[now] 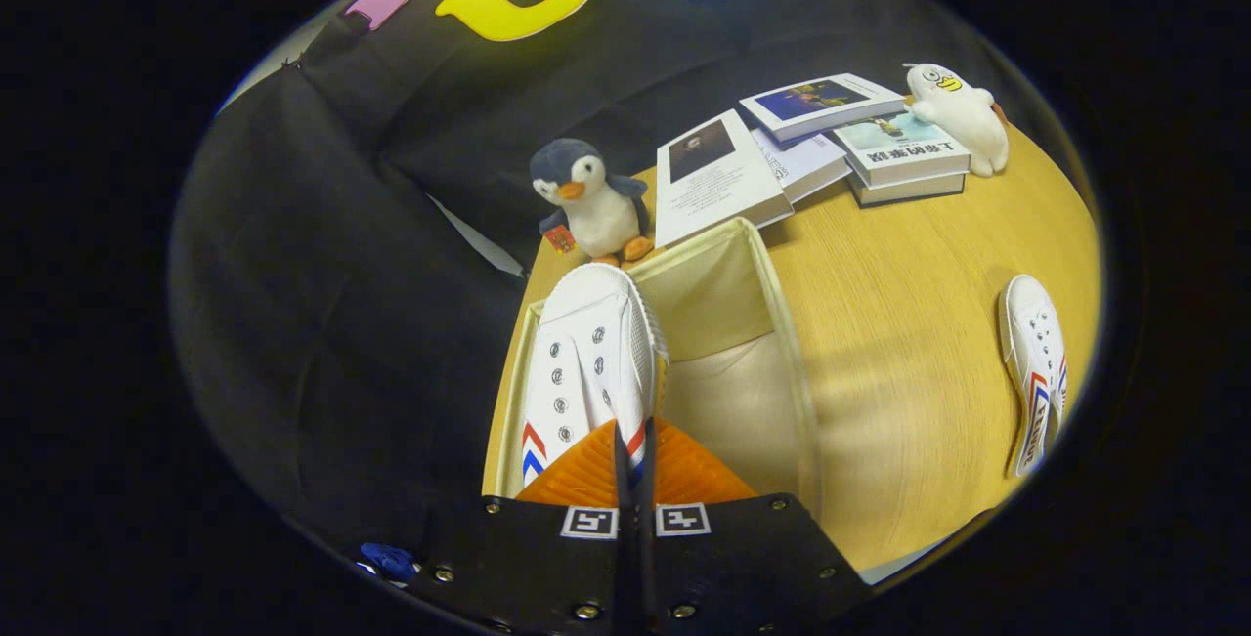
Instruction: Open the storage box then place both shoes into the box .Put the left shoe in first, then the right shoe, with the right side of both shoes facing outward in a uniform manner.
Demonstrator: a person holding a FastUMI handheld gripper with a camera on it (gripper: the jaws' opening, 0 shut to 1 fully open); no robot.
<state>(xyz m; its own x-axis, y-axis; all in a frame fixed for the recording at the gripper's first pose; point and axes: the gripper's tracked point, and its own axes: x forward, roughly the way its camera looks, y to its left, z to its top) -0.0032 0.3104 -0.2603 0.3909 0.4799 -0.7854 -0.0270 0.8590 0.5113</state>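
My gripper point(625, 441) is shut on a white canvas shoe point(586, 362) with red and blue stripes; both orange fingers point(577, 475) press on its heel edge. The shoe hangs toe-forward over the left part of the open beige storage box point(782, 323), which lies just ahead of the fingers on the wooden table. Whether the shoe touches the box floor is hidden. A second matching white shoe point(1036, 372) lies on the table well to the right of the box.
A plush penguin point(591, 201) stands right behind the box. Several books point(811, 143) are spread beyond it, with a white plush toy point(963, 113) at their far right. The wooden table point(909, 343) ends close to the box's left side.
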